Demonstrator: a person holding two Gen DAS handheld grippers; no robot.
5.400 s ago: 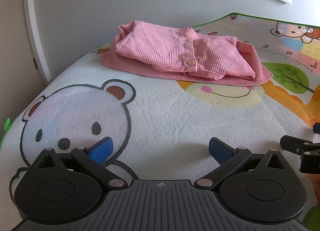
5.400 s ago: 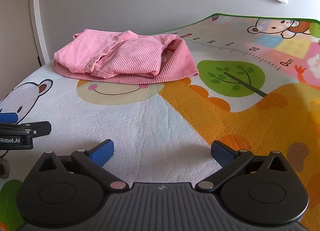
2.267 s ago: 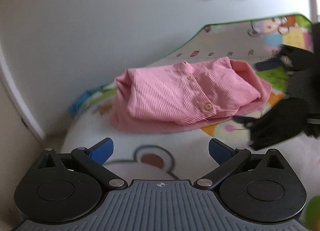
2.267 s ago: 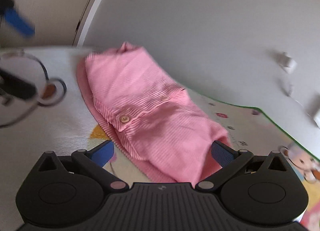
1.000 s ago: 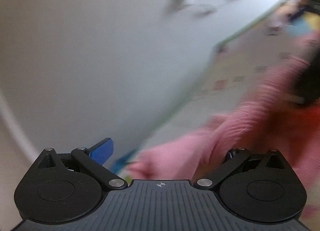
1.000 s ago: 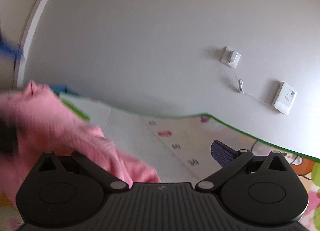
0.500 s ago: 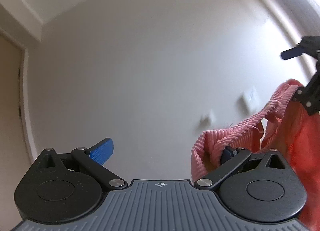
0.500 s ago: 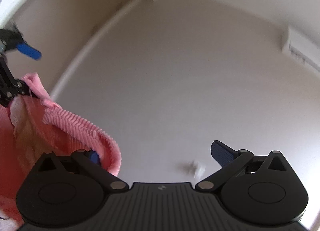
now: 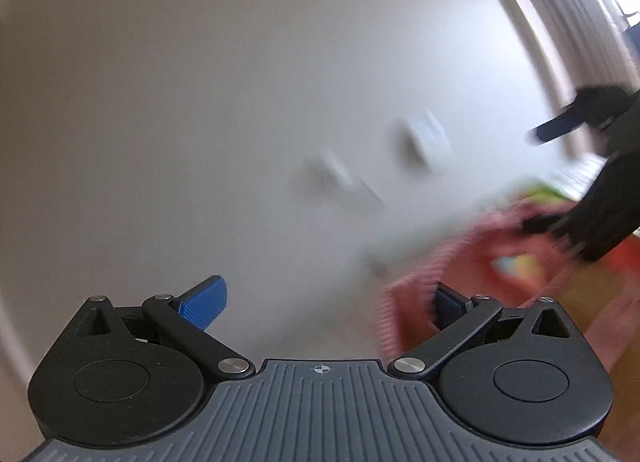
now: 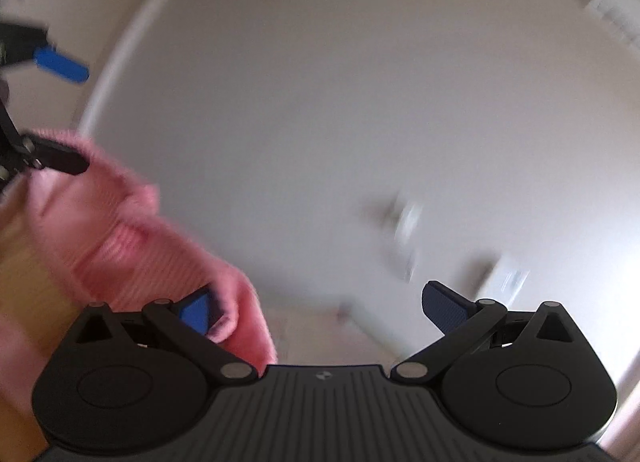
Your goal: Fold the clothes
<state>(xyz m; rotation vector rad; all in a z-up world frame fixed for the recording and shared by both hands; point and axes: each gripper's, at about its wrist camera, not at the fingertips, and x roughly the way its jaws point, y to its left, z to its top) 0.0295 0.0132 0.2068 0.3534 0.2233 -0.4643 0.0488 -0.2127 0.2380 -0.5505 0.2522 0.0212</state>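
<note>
Left wrist view: left gripper jaws apart, pink ribbed garment draped on its right finger. Right gripper likewise spread, cloth hooked over its left finger. Garment hangs airborne, stretched between both, blurred, against white wall.

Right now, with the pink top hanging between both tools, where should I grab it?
Probably the ribbed upper edge of the pink top, near each end, approached from the outer sides: it merely drapes over one finger of the open left tool and right tool.
</note>
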